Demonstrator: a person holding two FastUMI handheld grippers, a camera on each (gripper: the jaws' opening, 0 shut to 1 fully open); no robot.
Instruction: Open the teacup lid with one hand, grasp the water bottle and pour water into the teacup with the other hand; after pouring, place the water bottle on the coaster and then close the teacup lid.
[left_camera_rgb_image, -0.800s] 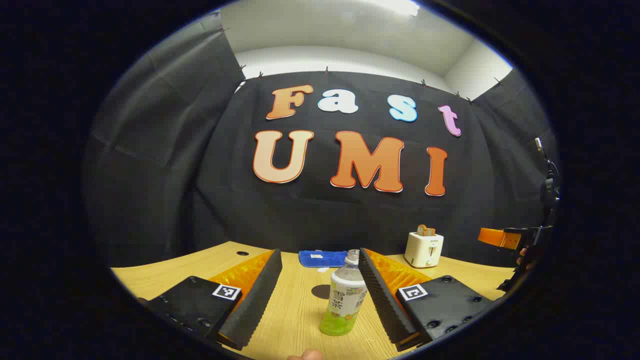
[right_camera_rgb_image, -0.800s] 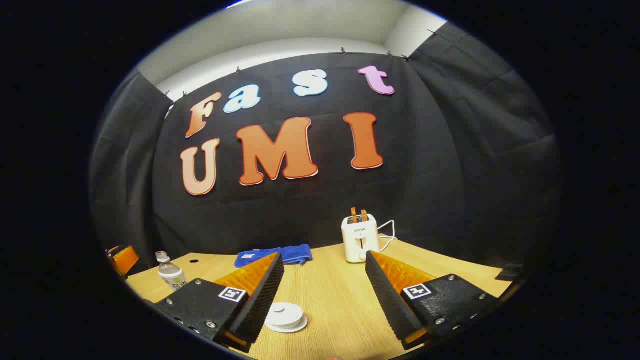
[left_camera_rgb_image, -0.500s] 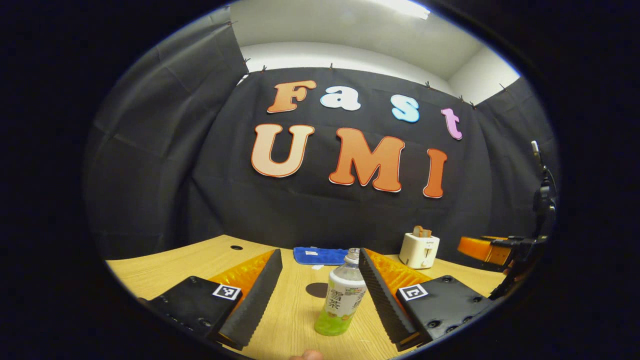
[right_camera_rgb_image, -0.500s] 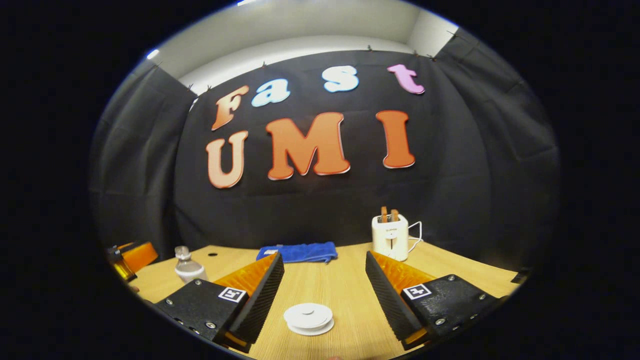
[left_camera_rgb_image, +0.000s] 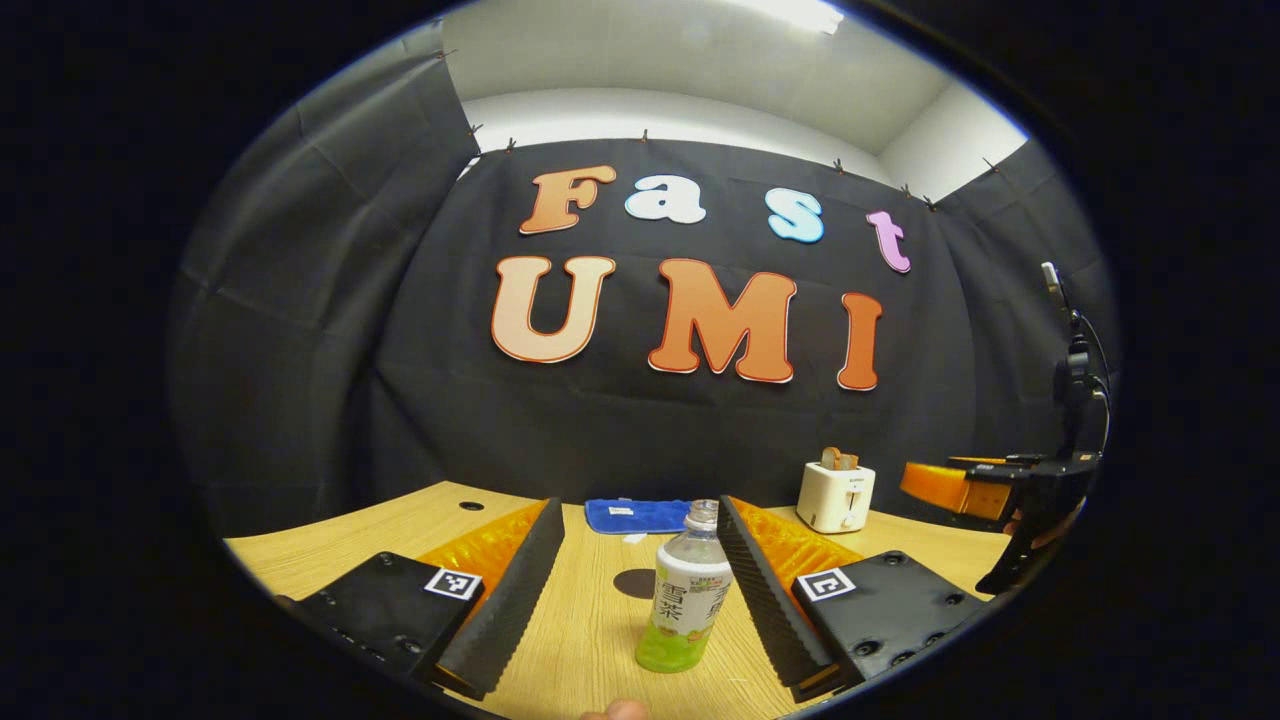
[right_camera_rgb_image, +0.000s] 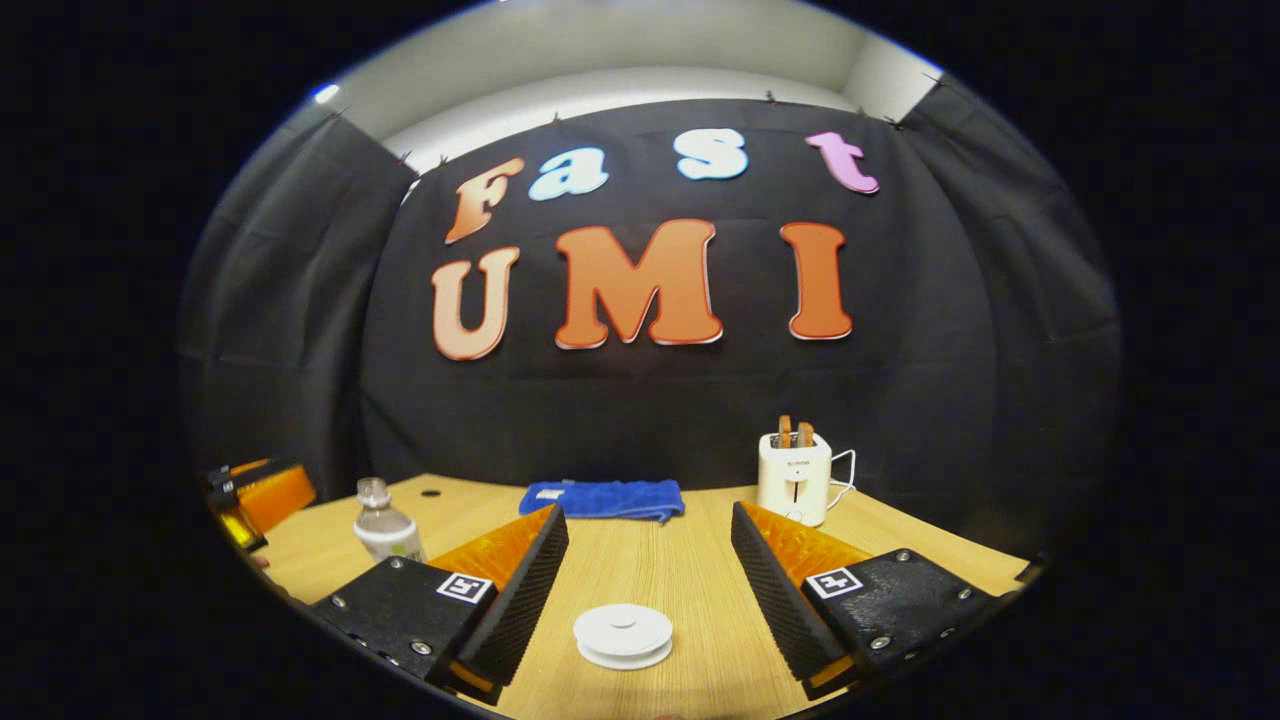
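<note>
Tabletop (left_camera_rgb_image: 590, 640) of pale wood grain carries everything here. The left hand-held gripper (left_camera_rgb_image: 640, 585) hangs low over it with its two fingers spread wide, and the clear plastic water bottle with a white-and-green label (left_camera_rgb_image: 687, 592) stands upright between them, nearer the right finger, though whether it touches that finger is hard to judge from here. Just behind the bottle lies a small dark round coaster (left_camera_rgb_image: 636, 583), flat on the wood. Farther back, a folded blue cloth (left_camera_rgb_image: 635, 515) rests near the wall, and a white toaster with two slices in its slots (left_camera_rgb_image: 836, 492) stands to its right.

The right hand-held gripper (right_camera_rgb_image: 648, 585) is likewise released, fingers wide apart and gripping nothing. Between them and a little nearer the camera sits the white round teacup lid with its small centre knob (right_camera_rgb_image: 623, 633), lying closed on the white piece beneath it. In the right gripper view the same bottle shows well off to the left, by the other gripper at the edge.
</note>
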